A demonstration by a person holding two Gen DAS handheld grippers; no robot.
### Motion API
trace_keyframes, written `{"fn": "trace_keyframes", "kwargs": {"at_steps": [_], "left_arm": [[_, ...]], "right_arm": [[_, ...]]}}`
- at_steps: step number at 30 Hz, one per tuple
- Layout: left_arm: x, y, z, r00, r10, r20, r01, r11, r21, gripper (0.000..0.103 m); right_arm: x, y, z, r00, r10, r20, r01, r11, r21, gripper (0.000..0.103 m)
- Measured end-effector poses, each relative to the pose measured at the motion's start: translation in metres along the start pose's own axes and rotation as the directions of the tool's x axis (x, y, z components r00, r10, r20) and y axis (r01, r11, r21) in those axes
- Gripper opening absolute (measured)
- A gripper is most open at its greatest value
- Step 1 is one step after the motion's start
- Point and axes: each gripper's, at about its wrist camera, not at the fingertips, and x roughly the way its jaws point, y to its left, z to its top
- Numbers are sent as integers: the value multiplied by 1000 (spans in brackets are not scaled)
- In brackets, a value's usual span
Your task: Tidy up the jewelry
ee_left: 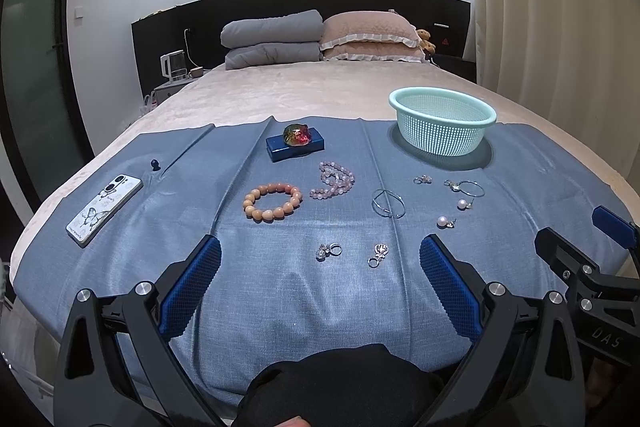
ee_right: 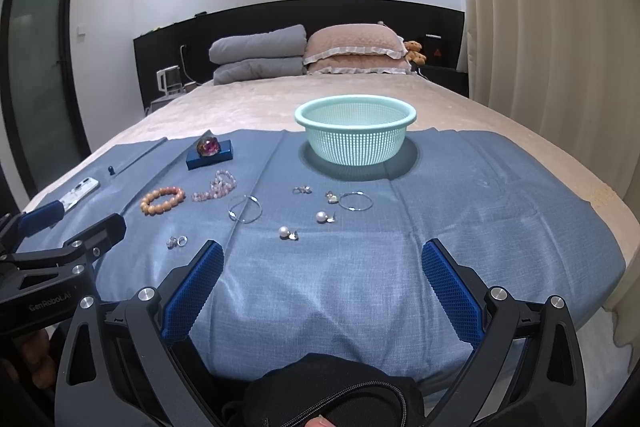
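Both grippers hang over the near edge of the blue cloth (ee_left: pixel 280 307), the left gripper (ee_left: pixel 320 251) and right gripper (ee_right: pixel 322 251) each with fingers spread wide and holding nothing. Just ahead lie two small rings (ee_left: pixel 329 251), then two pearl earrings (ee_right: pixel 289 233) and a thin wire bangle (ee_left: pixel 388 203). Further on sit an orange bead bracelet (ee_left: pixel 272 202), a pink bead strand (ee_left: pixel 334 181) and a hoop (ee_right: pixel 355 201). Beyond them a blue box (ee_left: pixel 295 143) and a mint basket (ee_right: pixel 356 115) stand well apart
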Motion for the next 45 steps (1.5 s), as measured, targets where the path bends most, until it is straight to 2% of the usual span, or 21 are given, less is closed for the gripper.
{"fn": "trace_keyframes", "kwargs": {"at_steps": [21, 30, 33, 35, 40, 42, 45], "left_arm": [[7, -6, 0, 999, 2, -43, -1, 1000, 30, 97], [23, -1, -1, 988, -57, -144, 59, 998, 9, 97], [30, 0, 0, 979, -76, -189, 80, 997, 12, 97], [35, -1, 1, 972, -85, -221, 95, 995, 35, 97], [51, -3, 2, 947, -138, -290, 171, 981, 90, 97], [58, -1, 4, 941, -143, -306, 182, 978, 103, 97], [73, 3, 8, 940, -110, -323, 161, 978, 135, 97]], "right_arm": [[6, -3, 0, 999, 22, -32, -21, 1000, 19, 95], [17, -3, 0, 994, 44, -97, -42, 999, 22, 95], [24, -6, 1, 988, 65, -141, -60, 997, 38, 95], [31, -8, 2, 979, 108, -171, -101, 994, 49, 95], [55, -20, 10, 938, 230, -260, -210, 972, 104, 95], [65, -23, 15, 934, 227, -275, -211, 974, 87, 95], [81, -25, 21, 927, 213, -308, -211, 977, 41, 95]]}}
